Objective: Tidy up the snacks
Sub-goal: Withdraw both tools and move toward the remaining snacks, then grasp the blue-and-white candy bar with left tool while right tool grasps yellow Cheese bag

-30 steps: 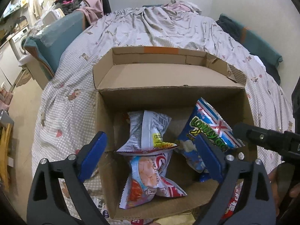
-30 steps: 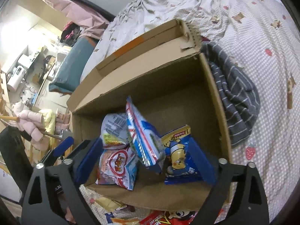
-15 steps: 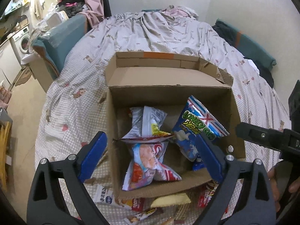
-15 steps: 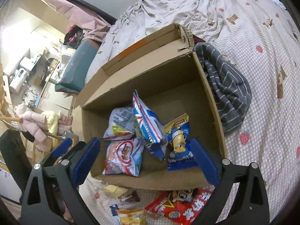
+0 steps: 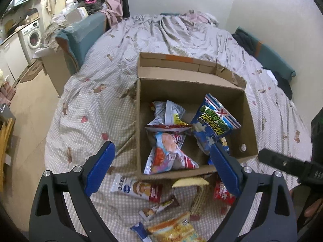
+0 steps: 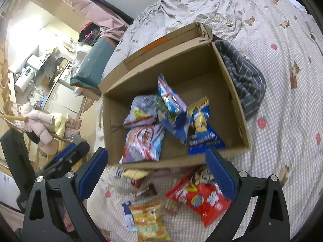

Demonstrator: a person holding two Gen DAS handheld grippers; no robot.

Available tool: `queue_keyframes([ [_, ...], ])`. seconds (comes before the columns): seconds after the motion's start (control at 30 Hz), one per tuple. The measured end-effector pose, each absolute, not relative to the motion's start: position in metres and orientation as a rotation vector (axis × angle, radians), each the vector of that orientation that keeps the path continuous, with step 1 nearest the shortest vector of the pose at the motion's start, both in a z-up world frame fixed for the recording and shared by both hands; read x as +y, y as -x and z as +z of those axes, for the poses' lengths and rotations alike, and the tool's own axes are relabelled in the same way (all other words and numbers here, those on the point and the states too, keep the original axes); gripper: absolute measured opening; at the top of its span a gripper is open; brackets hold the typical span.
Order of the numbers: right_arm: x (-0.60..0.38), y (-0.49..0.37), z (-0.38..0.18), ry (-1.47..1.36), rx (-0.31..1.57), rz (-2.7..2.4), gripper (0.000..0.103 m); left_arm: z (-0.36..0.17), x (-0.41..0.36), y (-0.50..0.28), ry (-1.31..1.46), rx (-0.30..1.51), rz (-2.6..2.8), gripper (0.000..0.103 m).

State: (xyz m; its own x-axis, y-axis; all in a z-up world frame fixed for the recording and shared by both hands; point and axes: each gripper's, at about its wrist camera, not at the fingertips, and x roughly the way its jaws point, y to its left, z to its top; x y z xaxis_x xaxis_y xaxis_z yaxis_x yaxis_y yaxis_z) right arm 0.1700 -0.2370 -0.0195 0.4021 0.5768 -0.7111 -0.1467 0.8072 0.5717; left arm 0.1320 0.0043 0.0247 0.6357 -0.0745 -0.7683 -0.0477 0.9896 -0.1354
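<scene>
An open cardboard box [image 5: 249,109] [image 6: 228,80] stands on the bed and holds several snack bags: a blue bag [image 5: 214,125] [image 6: 171,109], a pink and white bag [image 5: 169,151] [image 6: 143,143], a grey and white bag [image 5: 167,113] and a blue and yellow bag [image 6: 201,129]. Loose snacks lie on the bed in front of the box: a red bag [image 6: 199,195] [image 5: 223,193], an orange bag [image 6: 149,219] [image 5: 173,230], a white and red pack [image 5: 137,187] and a small brown bar [image 5: 159,207]. My left gripper [image 5: 161,169] and right gripper [image 6: 157,173] are both open and empty, above the box's near edge.
The checked bedspread [image 5: 97,104] covers the bed. A grey striped cloth [image 6: 242,74] lies against the box's right side. A teal cushion [image 5: 84,34] sits at the bed's left edge, with floor and a washing machine [image 5: 32,38] beyond. The wall is behind the bed.
Both grippers have drawn back and up from the box. The box looks smaller, and the loose snacks in front of it have come into view. Both stay open.
</scene>
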Motion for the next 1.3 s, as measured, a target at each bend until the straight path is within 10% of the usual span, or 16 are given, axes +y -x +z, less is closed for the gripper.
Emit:
queue_keyframes([
  [0.97,-0.246,-0.092,-0.069,-0.521,1.209,0.427,0.099,-0.067,0.038,-0.06,0.294,1.278,0.063,0.093],
  [1.13,-0.241,-0.095,-0.074,-0.509,1.23,0.425,0.099,-0.11,0.036,-0.054,0.325,1.448,0.066,0.052],
  [1.3,-0.232,-0.098,-0.076,-0.484,1.238,0.43,0.099,-0.136,0.023,-0.054,0.276,1.521,0.068,0.047],
])
